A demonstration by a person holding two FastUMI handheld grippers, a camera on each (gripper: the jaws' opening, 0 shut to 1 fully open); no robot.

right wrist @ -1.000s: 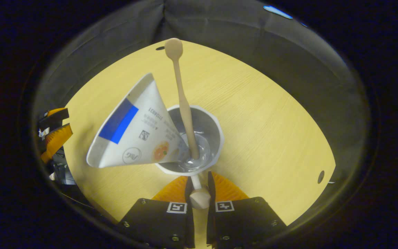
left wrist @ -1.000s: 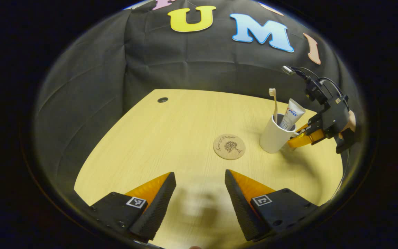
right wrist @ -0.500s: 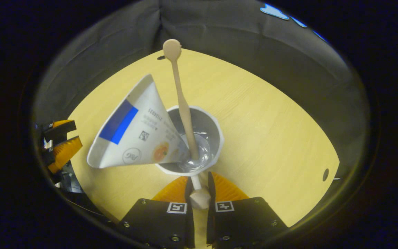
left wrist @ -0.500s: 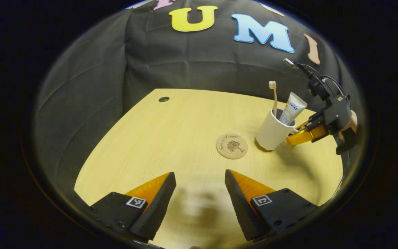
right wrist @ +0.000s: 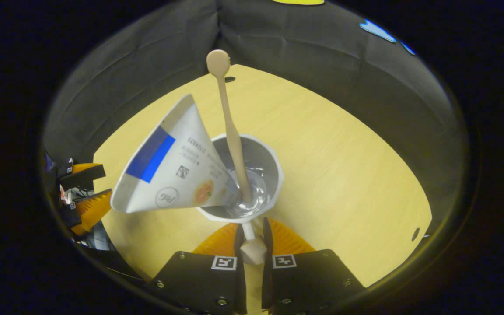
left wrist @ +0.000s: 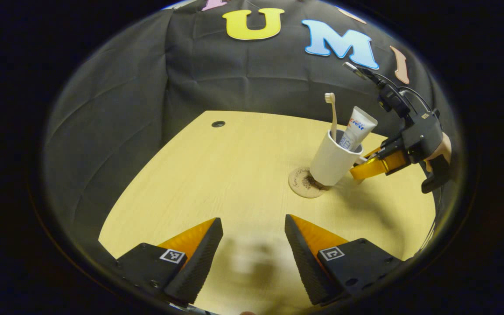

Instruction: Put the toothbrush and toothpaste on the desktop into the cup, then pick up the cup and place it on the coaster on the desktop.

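Two things — toothbrush [right wrist: 230, 122], toothpaste [right wrist: 169, 166] — fill cup [left wrist: 331, 162]; right tool [right wrist: 252, 238] pinches its handle.

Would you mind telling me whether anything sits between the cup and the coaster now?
Nothing visible does. The cup, held by its handle in the right tool, already overlaps the coaster; bare desktop surrounds it.

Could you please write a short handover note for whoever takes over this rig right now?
Right gripper: shut on the handle of the cup, carrying it tilted.
Left gripper: open, holding nothing, low over the near desktop.
Done: toothbrush and toothpaste are in the cup.
Cup is over the coaster, partly covering it; contact unclear.
Left: centre it, set it down upright, release.
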